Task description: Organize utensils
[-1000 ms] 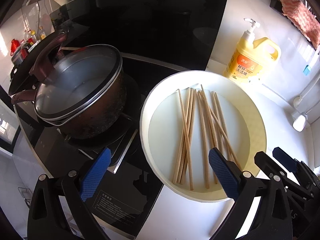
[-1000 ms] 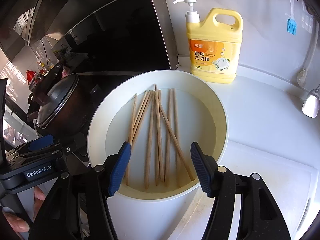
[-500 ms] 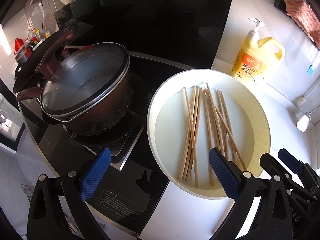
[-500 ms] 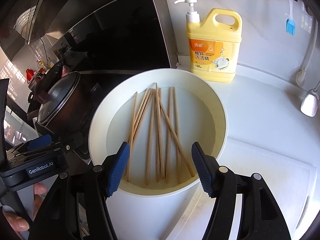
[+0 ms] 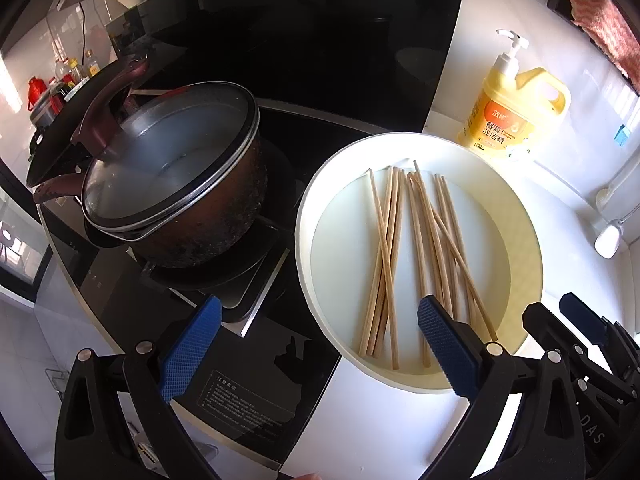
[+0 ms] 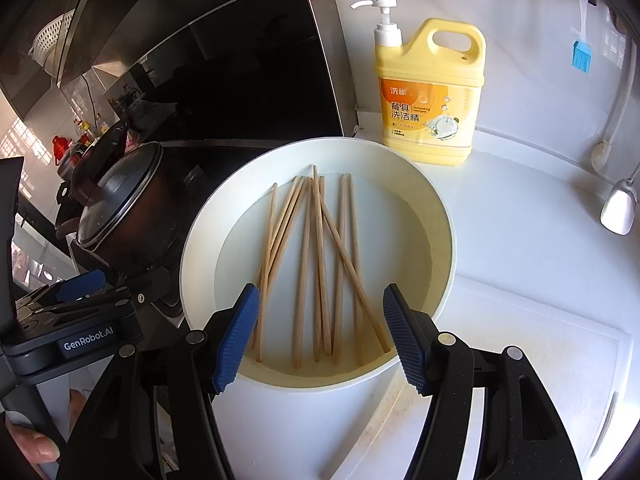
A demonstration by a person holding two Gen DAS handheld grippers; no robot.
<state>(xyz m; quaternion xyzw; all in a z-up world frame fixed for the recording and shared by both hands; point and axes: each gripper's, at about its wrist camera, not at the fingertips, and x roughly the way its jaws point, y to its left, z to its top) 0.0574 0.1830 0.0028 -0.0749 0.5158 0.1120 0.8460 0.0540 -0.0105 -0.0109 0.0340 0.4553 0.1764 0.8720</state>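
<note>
Several wooden chopsticks [image 5: 416,248] lie loose and crossed in a round cream basin [image 5: 308,200] on the white counter; they also show in the right wrist view [image 6: 320,264], inside the basin [image 6: 444,216]. My left gripper [image 5: 320,344] is open and empty, above the basin's near left rim and the stove edge. My right gripper [image 6: 320,332] is open and empty, just over the near ends of the chopsticks. The left gripper's body also shows at the left of the right wrist view [image 6: 80,320].
A dark lidded pot [image 5: 172,184] sits on the black stove [image 5: 248,368] left of the basin. A yellow dish-soap bottle [image 6: 430,88] stands behind the basin by the wall. A white cutting board [image 6: 532,360] lies to the right. A ladle [image 6: 618,204] hangs at right.
The left gripper has shifted left and back, so the basin sits further right in its view. The right gripper has eased back slightly. Both stay open.
</note>
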